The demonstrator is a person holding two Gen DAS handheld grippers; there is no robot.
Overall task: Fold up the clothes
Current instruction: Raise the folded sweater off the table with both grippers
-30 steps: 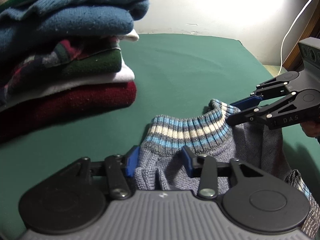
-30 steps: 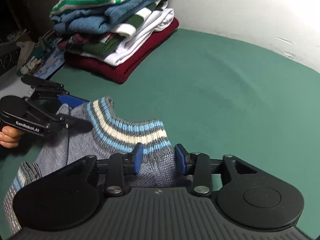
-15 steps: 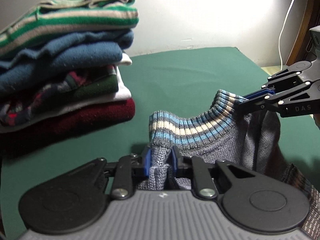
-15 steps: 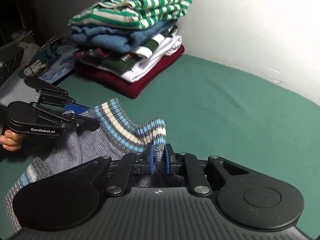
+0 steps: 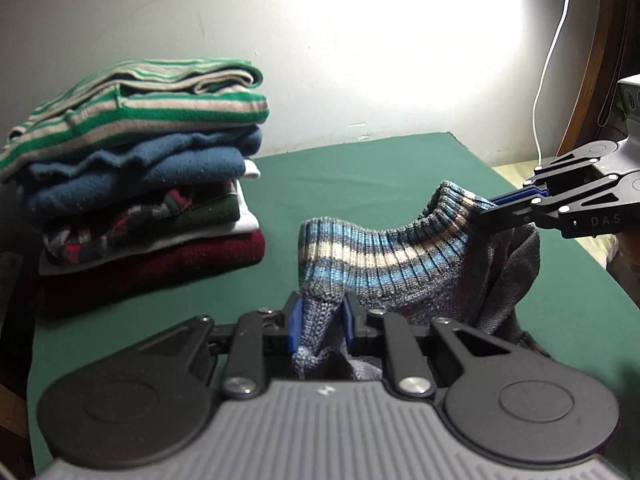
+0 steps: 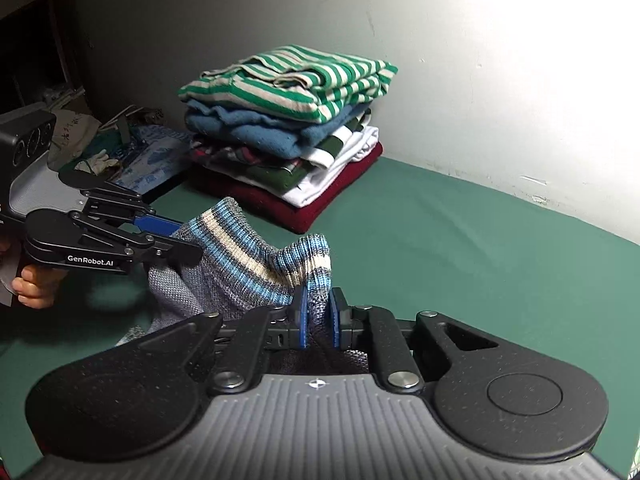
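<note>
Both grippers, open a second ago, now pinch the grey knit sweater with a blue-and-cream striped ribbed hem (image 5: 384,256): left gripper (image 5: 320,322) at lower centre, right gripper (image 6: 318,314) likewise (hem lifted off the green tabletop (image 6: 460,248)), ready for folding.

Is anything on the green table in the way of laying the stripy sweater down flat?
Nothing visible: the green table beyond the grey striped sweater is bare. The pile of folded clothes sits off to the side, against the wall.

Dim room, blown-out wall glare upper right, fisheye-bent edges
</note>
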